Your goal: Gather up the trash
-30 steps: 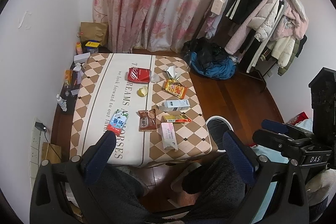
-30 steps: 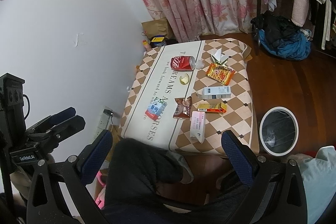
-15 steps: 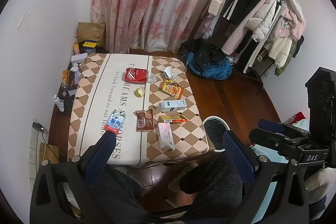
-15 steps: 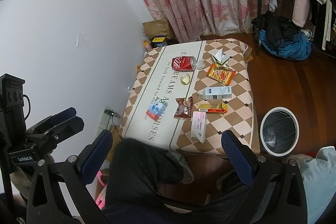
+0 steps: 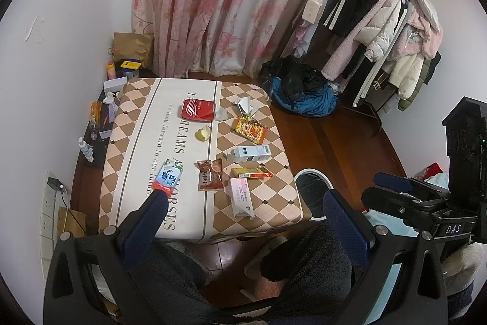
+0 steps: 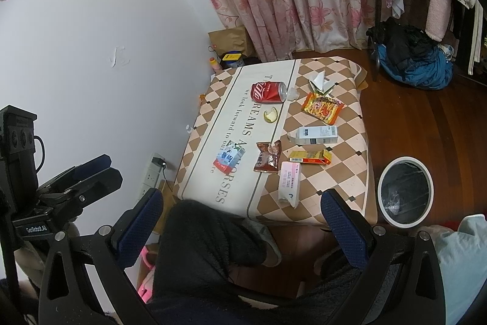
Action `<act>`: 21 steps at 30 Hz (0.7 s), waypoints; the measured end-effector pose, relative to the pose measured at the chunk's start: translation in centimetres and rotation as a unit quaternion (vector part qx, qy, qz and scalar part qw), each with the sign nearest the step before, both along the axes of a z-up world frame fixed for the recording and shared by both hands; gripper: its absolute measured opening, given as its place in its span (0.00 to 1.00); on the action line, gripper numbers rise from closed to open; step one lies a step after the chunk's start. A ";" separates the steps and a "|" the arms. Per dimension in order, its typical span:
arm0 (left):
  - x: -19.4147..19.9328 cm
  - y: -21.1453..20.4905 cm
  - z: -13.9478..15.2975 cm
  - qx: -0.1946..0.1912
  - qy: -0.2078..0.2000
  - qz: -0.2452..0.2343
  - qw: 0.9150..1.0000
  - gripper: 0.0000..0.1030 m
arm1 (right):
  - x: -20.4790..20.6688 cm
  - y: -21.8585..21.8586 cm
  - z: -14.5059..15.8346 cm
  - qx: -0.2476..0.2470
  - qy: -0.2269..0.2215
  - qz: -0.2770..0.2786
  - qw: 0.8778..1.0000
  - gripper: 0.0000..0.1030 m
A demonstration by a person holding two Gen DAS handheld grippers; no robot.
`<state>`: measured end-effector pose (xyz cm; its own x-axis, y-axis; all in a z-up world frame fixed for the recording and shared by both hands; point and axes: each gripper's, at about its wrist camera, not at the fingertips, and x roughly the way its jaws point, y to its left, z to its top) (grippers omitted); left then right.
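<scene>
Both grippers hang high above the bench (image 5: pixel 283 160), well apart from everything on it. The left gripper (image 5: pixel 243 204) has its jaws spread wide with nothing between them, and the right gripper (image 6: pixel 242 206) is spread and empty too.

The trash lies scattered over the middle of both frames. The red can (image 6: pixel 268 92) lies on its side toward the top of the spread; I'd judge it light, stiff and prone to roll, so take it across the barrel. The brown wrapper (image 6: pixel 268 160) and the orange snack bag (image 6: pixel 322 108) look thin, crinkly and slippery: pinch a flat edge or corner. The white carton (image 6: pixel 315 135), the yellow box (image 6: pixel 310 157) and the pink pack (image 6: pixel 289 183) nearest the lower edge seem light and easily crushed, best squeezed across their narrow sides. The blue milk pouch (image 5: pixel 169 177) sits toward the left, looking soft. The peel scrap (image 5: pixel 203 132) is small; a gentle nip would do.

The bin (image 6: pixel 429 172) stands on the floor at the right view's lower right, just beside the bench.
</scene>
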<state>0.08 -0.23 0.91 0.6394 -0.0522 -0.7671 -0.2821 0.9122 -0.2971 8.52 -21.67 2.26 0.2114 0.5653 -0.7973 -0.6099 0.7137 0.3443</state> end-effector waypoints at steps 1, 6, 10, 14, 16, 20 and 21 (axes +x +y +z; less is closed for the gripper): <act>0.0 0.0 0.0 0.000 0.000 0.000 1.000 1.00 | 0.0 0.0 0.0 0.000 0.000 0.000 1.000 1.00; 0.0 0.0 0.0 0.000 0.000 0.000 1.000 1.00 | 0.0 0.1 0.0 0.001 0.000 0.001 1.000 1.00; 0.0 0.0 -0.1 0.000 -0.001 0.000 1.000 1.00 | 0.0 0.2 0.1 0.000 -0.001 0.000 1.000 1.00; 0.0 0.0 0.0 -0.001 -0.001 -0.001 1.000 1.00 | 0.0 0.2 0.1 0.001 -0.001 0.001 1.000 1.00; 0.0 0.0 0.0 -0.001 -0.001 -0.001 1.000 1.00 | 0.0 0.2 0.1 0.001 0.000 0.001 1.000 1.00; -0.1 -0.1 0.0 -0.002 -0.001 -0.002 1.000 1.00 | 0.0 0.3 0.3 0.002 0.000 0.002 1.000 1.00; -0.1 -0.1 0.0 -0.003 -0.002 -0.002 1.000 1.00 | 0.0 0.3 0.2 0.001 -0.001 0.002 1.000 1.00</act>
<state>-0.01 -0.32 0.91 0.6418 -0.0585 -0.7647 -0.2778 0.9117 -0.3028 8.48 -21.39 2.50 0.2104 0.5680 -0.7956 -0.6127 0.7108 0.3455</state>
